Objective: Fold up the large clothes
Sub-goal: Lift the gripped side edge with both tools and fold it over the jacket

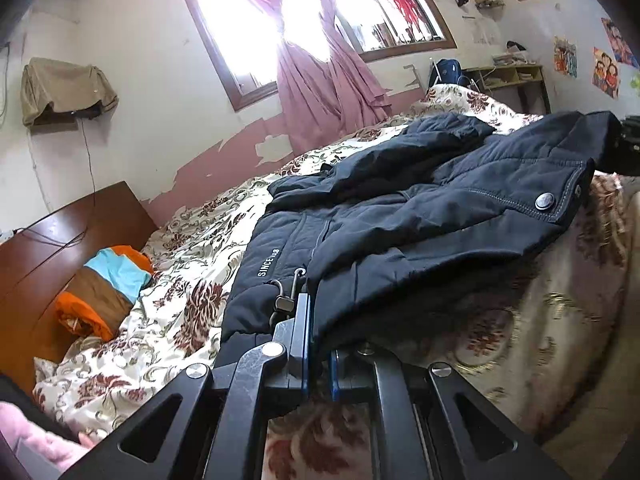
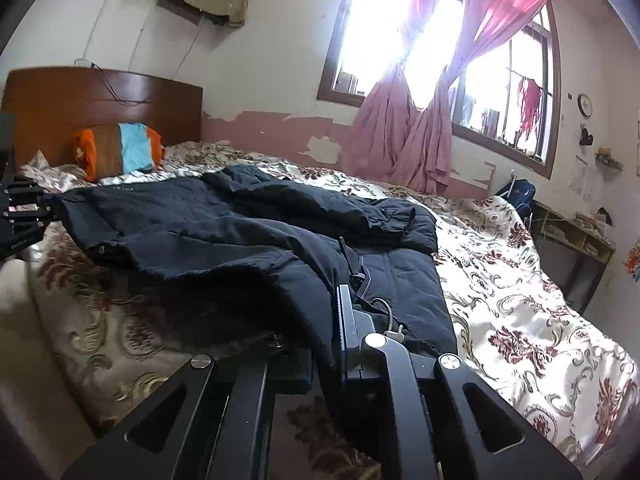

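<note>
A large dark navy padded jacket [image 1: 420,208] lies across the floral bed, its near half lifted and folded over. My left gripper [image 1: 318,344] is shut on the jacket's near edge by the "SINCE" print and a drawcord. In the right wrist view my right gripper [image 2: 326,344] is shut on the jacket [image 2: 240,232] at its other near edge. The left gripper [image 2: 24,216] shows at the far left of the right wrist view, and the right gripper [image 1: 630,140] at the far right of the left wrist view.
The bed has a floral cover [image 2: 520,300] and a wooden headboard [image 2: 100,108]. An orange, brown and blue pillow [image 2: 120,152] lies by the headboard. A window with pink curtains [image 2: 408,140] is behind, and a desk [image 2: 576,240] stands past the bed.
</note>
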{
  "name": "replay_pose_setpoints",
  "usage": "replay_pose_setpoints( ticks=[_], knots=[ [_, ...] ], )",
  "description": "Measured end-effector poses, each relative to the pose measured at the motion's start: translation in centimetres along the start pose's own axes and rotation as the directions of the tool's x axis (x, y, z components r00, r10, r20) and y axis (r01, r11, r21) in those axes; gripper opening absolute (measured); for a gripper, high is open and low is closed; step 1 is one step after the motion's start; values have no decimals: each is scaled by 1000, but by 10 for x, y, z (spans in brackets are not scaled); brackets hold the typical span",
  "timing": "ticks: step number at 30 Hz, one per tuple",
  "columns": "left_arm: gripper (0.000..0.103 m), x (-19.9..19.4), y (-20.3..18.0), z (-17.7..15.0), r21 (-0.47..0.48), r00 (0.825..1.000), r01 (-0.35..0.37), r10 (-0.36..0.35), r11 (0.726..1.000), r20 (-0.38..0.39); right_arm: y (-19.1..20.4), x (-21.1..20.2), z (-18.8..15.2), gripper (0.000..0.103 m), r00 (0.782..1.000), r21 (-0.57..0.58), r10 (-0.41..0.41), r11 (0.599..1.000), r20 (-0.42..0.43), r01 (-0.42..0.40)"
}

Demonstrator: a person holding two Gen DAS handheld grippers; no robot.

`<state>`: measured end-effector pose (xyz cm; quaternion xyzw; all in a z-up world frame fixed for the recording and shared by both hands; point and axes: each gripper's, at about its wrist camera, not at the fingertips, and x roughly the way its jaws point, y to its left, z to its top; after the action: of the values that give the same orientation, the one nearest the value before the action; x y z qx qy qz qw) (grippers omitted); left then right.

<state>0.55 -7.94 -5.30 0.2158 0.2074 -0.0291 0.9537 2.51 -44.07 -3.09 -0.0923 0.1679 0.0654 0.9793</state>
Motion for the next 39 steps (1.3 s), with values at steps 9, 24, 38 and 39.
replay_pose_setpoints(
  ticks=[9, 24, 38, 39],
  knots=[
    [7, -51, 7, 4, -80, 999, 14, -11, 997, 31, -3, -58, 9, 8, 999, -32, 40, 999, 28, -39],
    [7, 13, 39, 131, 4, 969, -84, 81, 996, 233, -43, 29, 124, 8, 988, 36, 17, 999, 151, -23],
    [7, 175, 91, 239, -134, 998, -29, 36, 991, 51, -86, 208, 229, 8, 999, 35, 23, 999, 35, -24],
    [7, 188, 91, 245, -132, 998, -35, 42, 991, 45, -89, 221, 235, 8, 999, 37, 18, 999, 27, -19]
  ],
)
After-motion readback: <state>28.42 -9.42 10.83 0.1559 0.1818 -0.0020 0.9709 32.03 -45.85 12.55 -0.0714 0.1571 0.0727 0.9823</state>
